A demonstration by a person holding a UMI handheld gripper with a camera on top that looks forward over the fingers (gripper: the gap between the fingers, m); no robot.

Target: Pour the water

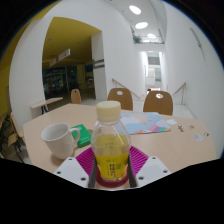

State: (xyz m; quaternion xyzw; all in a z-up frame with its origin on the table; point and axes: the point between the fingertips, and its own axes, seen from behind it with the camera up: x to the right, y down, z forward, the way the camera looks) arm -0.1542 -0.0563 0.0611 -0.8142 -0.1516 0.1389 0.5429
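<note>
A clear plastic bottle (pixel 111 143) with a pale yellow cap, a yellow label and a dark red base stands upright between my fingers. My gripper (pixel 111 166) is shut on the bottle; both magenta pads (pixel 82 162) press against its lower sides. A white mug (pixel 60 138) stands on the round beige table (pixel 165 148), just ahead and to the left of the bottle, handle turned toward the bottle. I cannot tell whether the bottle's base rests on the table or is lifted.
A colourful sheet (pixel 150 122) and small items lie on the far right of the table. Two wooden chairs (pixel 157 101) stand beyond the table, another (pixel 75 96) at a table further back. White walls and a hallway lie behind.
</note>
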